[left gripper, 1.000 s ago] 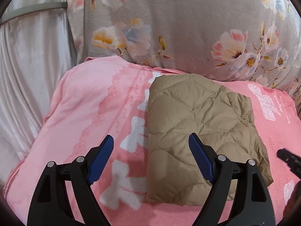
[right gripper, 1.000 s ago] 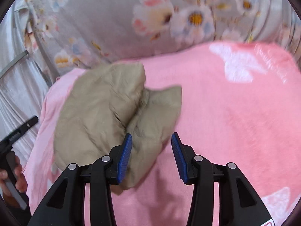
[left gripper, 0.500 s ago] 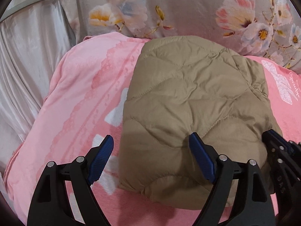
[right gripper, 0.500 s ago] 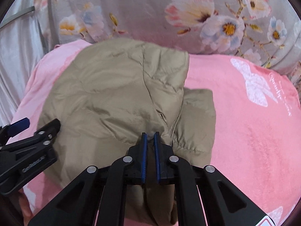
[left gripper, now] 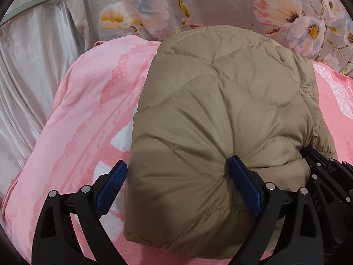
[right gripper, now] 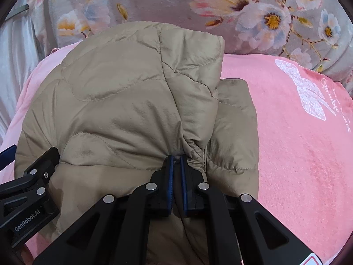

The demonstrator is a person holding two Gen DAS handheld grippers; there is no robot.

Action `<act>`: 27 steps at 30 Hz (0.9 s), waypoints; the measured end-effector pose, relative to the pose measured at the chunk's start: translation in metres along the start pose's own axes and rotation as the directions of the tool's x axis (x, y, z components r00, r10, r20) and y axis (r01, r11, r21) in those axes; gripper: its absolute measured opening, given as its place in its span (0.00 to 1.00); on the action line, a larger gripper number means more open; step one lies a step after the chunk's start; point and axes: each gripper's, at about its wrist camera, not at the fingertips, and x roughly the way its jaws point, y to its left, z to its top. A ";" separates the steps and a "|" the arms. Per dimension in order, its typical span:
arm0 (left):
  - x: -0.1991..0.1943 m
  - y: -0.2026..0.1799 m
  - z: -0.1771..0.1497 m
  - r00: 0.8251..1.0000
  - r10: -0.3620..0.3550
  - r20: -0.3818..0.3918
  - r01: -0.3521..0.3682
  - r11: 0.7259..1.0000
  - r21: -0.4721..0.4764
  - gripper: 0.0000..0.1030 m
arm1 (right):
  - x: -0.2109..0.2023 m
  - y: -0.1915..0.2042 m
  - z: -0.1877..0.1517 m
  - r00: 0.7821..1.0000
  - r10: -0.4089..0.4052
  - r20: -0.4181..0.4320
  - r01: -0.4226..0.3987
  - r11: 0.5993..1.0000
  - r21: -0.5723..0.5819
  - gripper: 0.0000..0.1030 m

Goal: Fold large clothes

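A tan quilted jacket (left gripper: 216,114) lies folded in a thick bundle on a pink blanket (left gripper: 88,114). It also shows in the right wrist view (right gripper: 123,101). My left gripper (left gripper: 176,183) is open, its jaws wide apart around the jacket's near left edge, with the right pad (left gripper: 242,183) pressing into the fabric. My right gripper (right gripper: 177,167) is shut on a bunched fold of the jacket at its near right side. The right gripper also shows in the left wrist view (left gripper: 326,176) at the right edge, and the left gripper's body shows in the right wrist view (right gripper: 28,190).
The pink blanket (right gripper: 297,137) with white butterfly prints covers the bed. A grey floral quilt (left gripper: 220,4) is piled up behind the jacket. A pale satin curtain (left gripper: 28,66) hangs at the left.
Both grippers moved in on the jacket. The right gripper, open one second ago, closed on a fold half a second ago and still holds it. The left gripper stays open and came closer.
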 end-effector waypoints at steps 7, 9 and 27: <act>0.006 -0.004 -0.003 1.000 0.018 0.018 -0.018 1.000 0.006 0.92 | 0.003 0.001 -0.005 0.999 -0.011 0.033 0.011 1.000 0.002 0.06; 0.006 -0.005 -0.003 1.000 0.023 0.021 -0.023 1.000 0.006 0.92 | 0.003 0.001 -0.006 0.999 -0.013 0.041 0.013 1.000 -0.001 0.06; -0.080 0.006 -0.078 0.991 -0.012 0.132 0.012 1.000 -0.001 0.91 | -0.116 -0.013 -0.088 0.993 -0.031 0.110 0.030 0.999 0.009 0.78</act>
